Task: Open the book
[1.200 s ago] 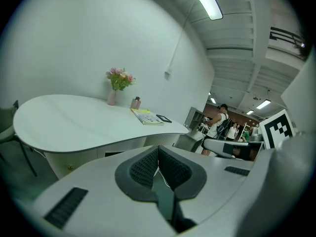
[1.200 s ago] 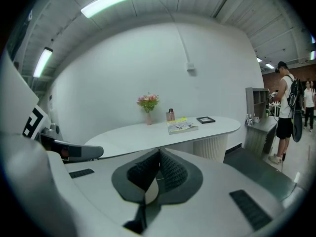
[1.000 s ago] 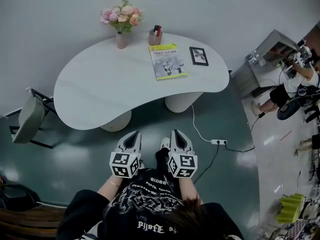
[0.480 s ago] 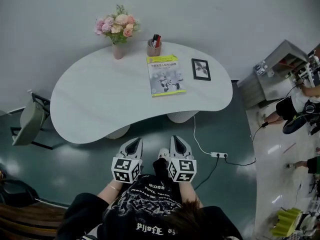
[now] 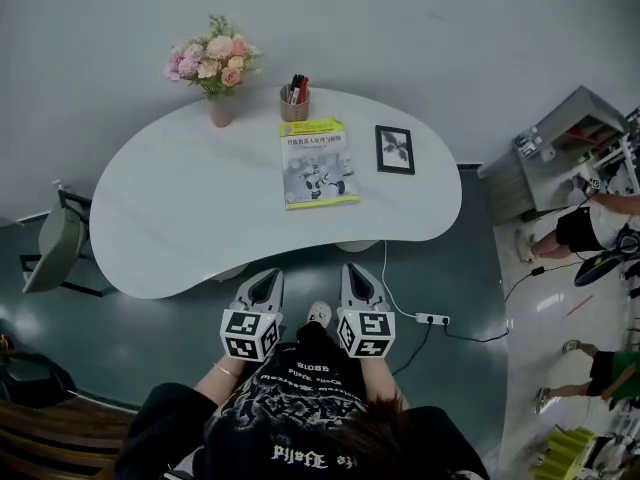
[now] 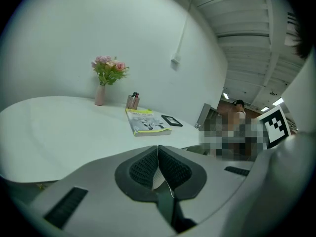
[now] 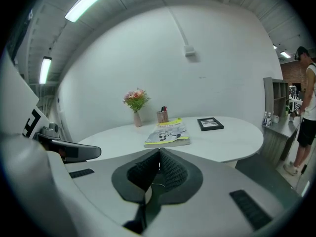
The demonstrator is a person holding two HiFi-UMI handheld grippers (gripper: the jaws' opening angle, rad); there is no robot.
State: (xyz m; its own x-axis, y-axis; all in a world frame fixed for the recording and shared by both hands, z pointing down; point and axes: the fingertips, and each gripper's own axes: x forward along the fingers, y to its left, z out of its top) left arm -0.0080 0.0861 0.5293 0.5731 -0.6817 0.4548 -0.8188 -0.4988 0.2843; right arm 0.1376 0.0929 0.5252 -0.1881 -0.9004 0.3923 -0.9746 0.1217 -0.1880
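**Fingers clenched, book closed far ahead**

The left gripper (image 5: pixel 265 280) and right gripper (image 5: pixel 357 273) hover side by side just short of the white kidney-shaped desk (image 5: pixel 180 198). Both pairs of fingers are pressed together on nothing. Well beyond them, the closed yellow-and-white paperback book (image 5: pixel 318 163) lies flat, a black picture frame (image 5: pixel 394 149) beside it and a brown pen cup (image 5: pixel 293 103) behind.

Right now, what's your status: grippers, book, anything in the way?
Left gripper and right gripper shut, empty, at the table's near edge. Book closed, lying flat. Nothing between.
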